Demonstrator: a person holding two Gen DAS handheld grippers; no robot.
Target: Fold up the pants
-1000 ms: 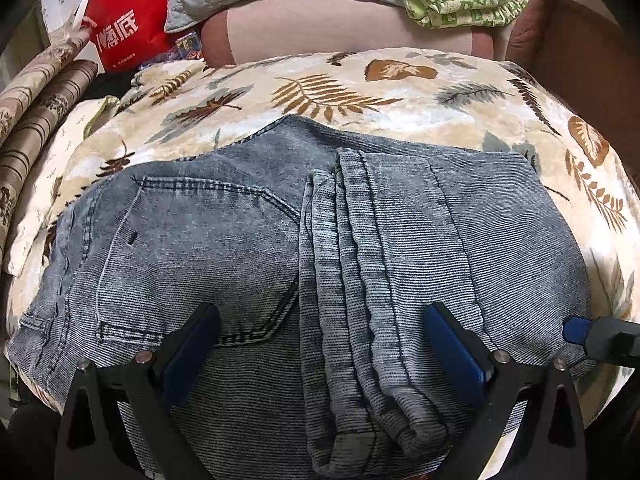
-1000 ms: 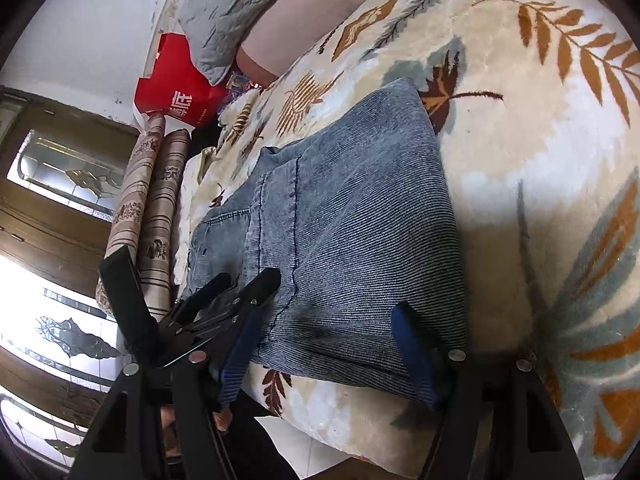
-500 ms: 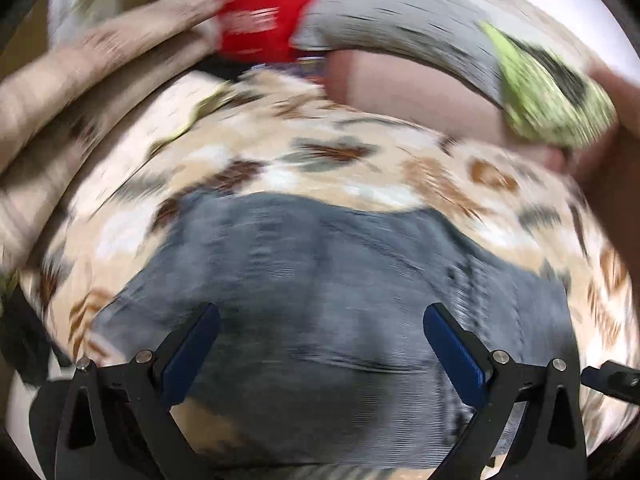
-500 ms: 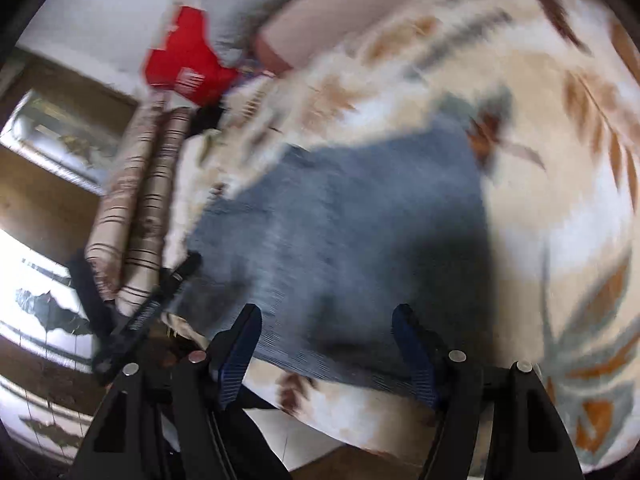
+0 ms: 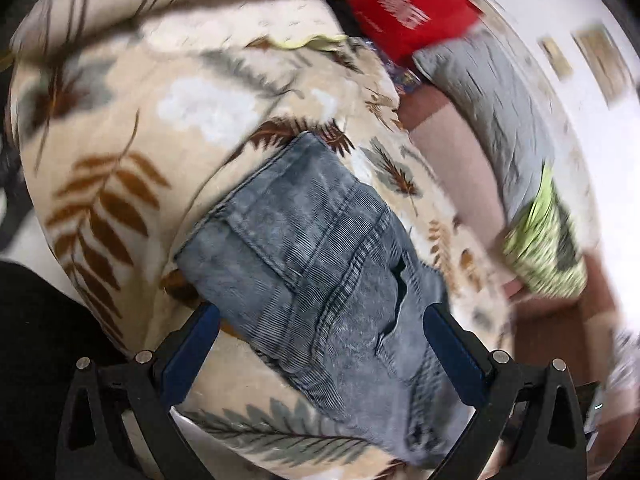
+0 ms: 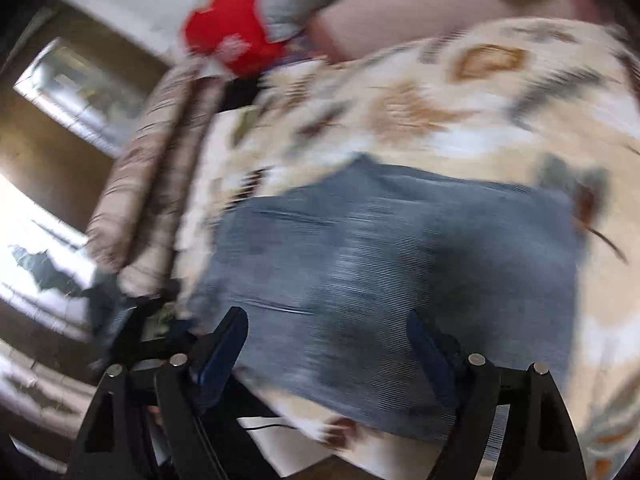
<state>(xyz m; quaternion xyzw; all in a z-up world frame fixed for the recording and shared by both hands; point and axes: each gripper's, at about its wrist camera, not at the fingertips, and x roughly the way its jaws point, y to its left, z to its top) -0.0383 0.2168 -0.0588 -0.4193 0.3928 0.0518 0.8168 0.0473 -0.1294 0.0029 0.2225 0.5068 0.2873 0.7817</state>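
The folded blue-grey denim pants [image 5: 320, 272] lie in a compact stack on the leaf-print blanket [image 5: 120, 200]. In the right wrist view the pants [image 6: 392, 264] are blurred but lie flat in the middle. My left gripper [image 5: 320, 352] is open, its blue pads [image 5: 192, 352] spread on either side of the near end of the pants, holding nothing. My right gripper [image 6: 328, 352] is open too, above the near edge of the pants, empty. The left gripper's black frame shows blurred at the lower left of the right wrist view [image 6: 132, 328].
A red bag [image 5: 404, 8], a grey quilted pillow [image 5: 492, 96] and a green patterned cloth [image 5: 548, 248] lie beyond the blanket. Striped rolled cushions [image 6: 160, 184] run along the left side. The blanket's near edge drops off below the grippers.
Both grippers swung fast and both views blurred. The left wrist view turned left, so the pants now lie diagonally. The right wrist view now faces the pants squarely. Both stay open and empty.
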